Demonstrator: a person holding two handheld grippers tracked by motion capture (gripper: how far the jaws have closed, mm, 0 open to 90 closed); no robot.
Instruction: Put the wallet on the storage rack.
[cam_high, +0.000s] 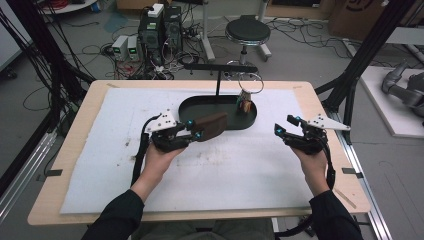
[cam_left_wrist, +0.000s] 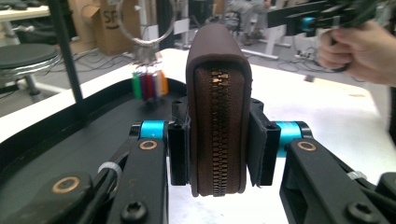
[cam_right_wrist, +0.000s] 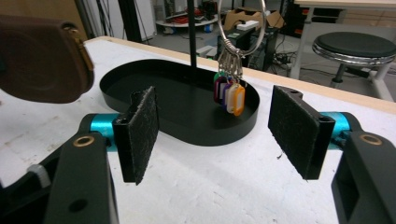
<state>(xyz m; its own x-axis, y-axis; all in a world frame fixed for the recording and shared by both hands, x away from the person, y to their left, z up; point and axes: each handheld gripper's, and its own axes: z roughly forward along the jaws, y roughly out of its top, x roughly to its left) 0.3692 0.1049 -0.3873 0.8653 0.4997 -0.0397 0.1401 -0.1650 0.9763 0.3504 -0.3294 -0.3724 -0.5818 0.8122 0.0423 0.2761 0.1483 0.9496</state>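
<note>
Left gripper view: left hand-held gripper (cam_left_wrist: 217, 147) clamps brown wallet (cam_left_wrist: 217, 93); right hand-held gripper (cam_right_wrist: 212, 135) gapes, seemingly empty.

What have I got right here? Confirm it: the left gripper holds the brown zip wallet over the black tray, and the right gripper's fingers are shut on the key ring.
One thing is wrong. The right gripper holds nothing: the right gripper view shows its fingers standing open, with the key ring hanging farther off above the black tray. The left gripper does hold the brown zip wallet over the tray.
</note>
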